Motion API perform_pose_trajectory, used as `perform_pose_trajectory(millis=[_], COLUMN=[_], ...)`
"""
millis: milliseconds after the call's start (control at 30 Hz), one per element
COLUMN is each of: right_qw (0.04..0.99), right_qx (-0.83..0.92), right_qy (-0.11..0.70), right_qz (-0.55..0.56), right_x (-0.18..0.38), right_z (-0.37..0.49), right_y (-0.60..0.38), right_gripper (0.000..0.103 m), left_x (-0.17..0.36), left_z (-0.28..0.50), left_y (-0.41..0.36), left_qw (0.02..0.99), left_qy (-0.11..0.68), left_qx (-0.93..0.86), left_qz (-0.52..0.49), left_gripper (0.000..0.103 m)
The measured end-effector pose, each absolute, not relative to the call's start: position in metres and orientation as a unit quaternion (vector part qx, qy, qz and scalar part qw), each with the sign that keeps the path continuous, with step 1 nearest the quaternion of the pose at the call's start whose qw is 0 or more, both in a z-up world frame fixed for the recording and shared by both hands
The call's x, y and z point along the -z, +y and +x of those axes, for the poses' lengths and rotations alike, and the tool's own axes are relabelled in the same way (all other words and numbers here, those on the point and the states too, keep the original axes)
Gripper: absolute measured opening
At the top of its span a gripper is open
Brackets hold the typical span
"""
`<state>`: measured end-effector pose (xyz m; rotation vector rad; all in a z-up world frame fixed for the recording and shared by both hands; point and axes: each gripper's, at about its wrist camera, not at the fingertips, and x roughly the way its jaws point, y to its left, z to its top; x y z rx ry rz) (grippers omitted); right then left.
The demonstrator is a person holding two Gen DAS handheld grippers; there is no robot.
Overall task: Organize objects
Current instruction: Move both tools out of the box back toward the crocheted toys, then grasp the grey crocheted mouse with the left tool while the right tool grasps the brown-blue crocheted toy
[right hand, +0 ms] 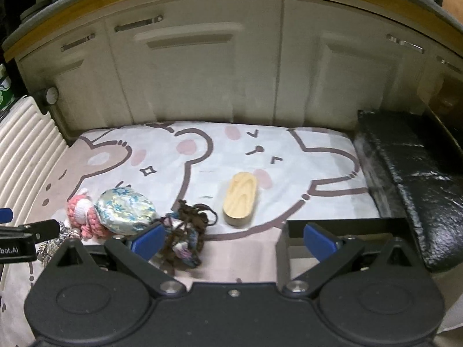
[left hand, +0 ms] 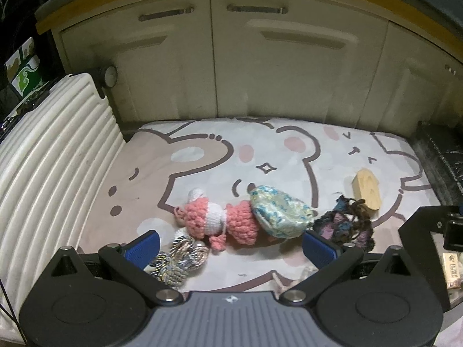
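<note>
Both hand-held grippers hung low over the mat [right hand: 289, 150], left [left hand: 231, 247] and right [right hand: 234, 240] spread apart, empty.

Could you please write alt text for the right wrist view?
The right gripper, jaws open and empty, hovers over a cartoon-bear mat. On it lie an oval wooden block, a dark yarn tangle, a floral fabric pouch and a pink crocheted toy.

Clearance on the cartoon mat [right hand: 289, 150]

Rear half open; toy cluster [left hand: 231, 219] blocks front-left, wooden block [right hand: 241, 199] centre, white suitcase [left hand: 49, 156] walls left.
</note>
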<state>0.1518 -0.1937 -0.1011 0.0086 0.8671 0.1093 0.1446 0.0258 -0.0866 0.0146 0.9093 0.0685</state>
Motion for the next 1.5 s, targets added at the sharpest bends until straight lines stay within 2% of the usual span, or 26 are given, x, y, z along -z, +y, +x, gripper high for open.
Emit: perform_pose_trajectory(millis=[267, 367, 433, 467, 733, 1100, 1167, 1267, 1333, 1400, 1500], right_qw=[0.89, 0.88, 0.875, 0.871, 0.853, 0.835, 0.831, 0.821, 0.818, 0.819, 0.819], right_qx=[-0.07, -0.07, -0.072, -0.075, -0.093, -0.104, -0.106, -0.113, -0.116, -0.12, -0.122], right_qy=[0.448, 0.465, 0.472, 0.477, 0.5, 0.53, 0.535, 0.546, 0.551, 0.549, 0.548], right_qz=[0.053, 0.073, 0.083, 0.09, 0.12, 0.108, 0.112, 0.117, 0.118, 0.117, 0.119], right_x=[0.126, 0.137, 0.144, 0.148, 0.171, 0.195, 0.199, 0.204, 0.205, 0.204, 0.201], right_z=[0.177, 0.188, 0.195, 0.198, 0.218, 0.233, 0.234, 0.234, 0.233, 0.232, 0.229], right_y=[-0.183, -0.181, -0.179, -0.179, -0.165, -0.152, -0.154, -0.156, -0.157, -0.159, -0.163], right_gripper=[0.103, 0.103, 0.094, 0.093, 0.093, 0.086, 0.081, 0.067, 0.059, 0.056, 0.046], left_x=[0.104, 0.111, 0.118, 0.122, 0.147, 0.17, 0.175, 0.18, 0.182, 0.184, 0.184], left_z=[0.145, 0.146, 0.148, 0.149, 0.155, 0.169, 0.172, 0.176, 0.177, 0.178, 0.176], left_y=[0.017, 0.008, 0.001, -0.003, -0.026, -0.039, -0.04, -0.04, -0.04, -0.041, -0.042], left_qw=[0.883, 0.874, 0.865, 0.861, 0.839, 0.821, 0.817, 0.814, 0.812, 0.809, 0.807], left_qy=[0.468, 0.483, 0.497, 0.503, 0.531, 0.551, 0.557, 0.563, 0.564, 0.569, 0.57], left_qx=[0.028, 0.051, 0.065, 0.071, 0.116, 0.134, 0.136, 0.134, 0.138, 0.143, 0.143], left_qz=[0.014, 0.018, 0.017, 0.016, 0.037, 0.061, 0.062, 0.058, 0.055, 0.05, 0.057], left_gripper=[0.103, 0.099, 0.095, 0.093, 0.089, 0.083, 0.081, 0.076, 0.07, 0.06, 0.059])
